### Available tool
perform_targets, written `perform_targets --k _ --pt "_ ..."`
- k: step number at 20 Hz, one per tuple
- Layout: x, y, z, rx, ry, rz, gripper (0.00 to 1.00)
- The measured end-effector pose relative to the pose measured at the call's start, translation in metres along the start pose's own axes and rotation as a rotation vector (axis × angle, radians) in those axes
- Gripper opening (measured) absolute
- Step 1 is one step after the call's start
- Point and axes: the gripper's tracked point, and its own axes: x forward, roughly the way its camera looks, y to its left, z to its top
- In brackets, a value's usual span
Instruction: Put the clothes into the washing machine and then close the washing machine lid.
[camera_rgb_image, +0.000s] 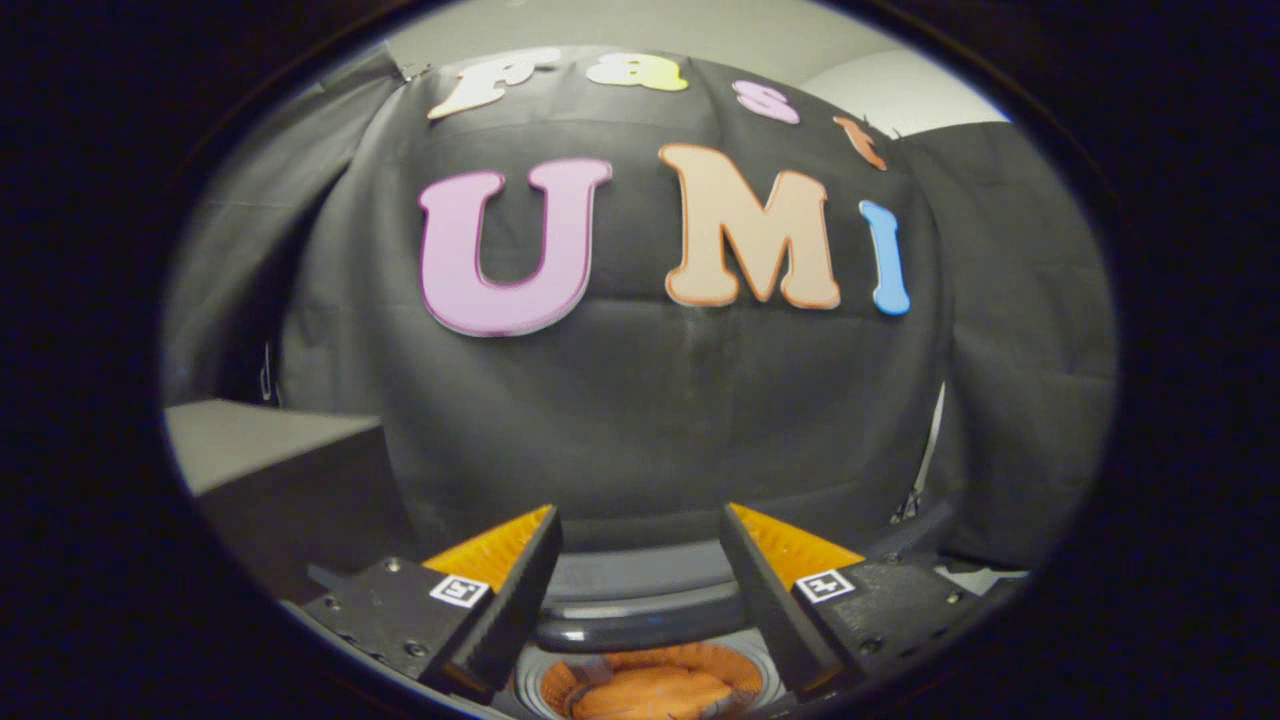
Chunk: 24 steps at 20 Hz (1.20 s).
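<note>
My gripper (640, 545) is open, its two fingers spread wide with nothing between them. Below and between the fingers lies the round opening of the washing machine (640, 625), seen from above. Orange clothes (650, 692) sit inside the drum. A dark curved rim, which may be the raised lid (640, 580), stands just beyond the opening, between the fingertips. The gripper is held above the machine and touches nothing.
The booth's black cloth wall (640, 400) hangs close behind the machine. A grey ledge or table top (250, 440) sits to the left, with a dark box side below it. More black cloth hangs on the right.
</note>
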Motion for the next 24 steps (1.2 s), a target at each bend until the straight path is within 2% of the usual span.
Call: perform_targets --k 1,2,6,9,17,24 --pt "-0.004 -0.003 -0.035 0.023 0.087 -0.006 0.99" --pt "-0.009 -0.007 -0.063 0.046 0.112 0.001 0.99" --pt "-0.01 -0.03 -0.098 0.057 0.117 -0.031 0.98" --pt "-0.01 -0.034 -0.099 0.099 0.126 -0.031 0.98" --pt "-0.019 -0.042 -0.102 0.052 0.134 -0.031 0.98" --pt "-0.053 -0.041 -0.091 0.061 0.131 -0.031 0.98"
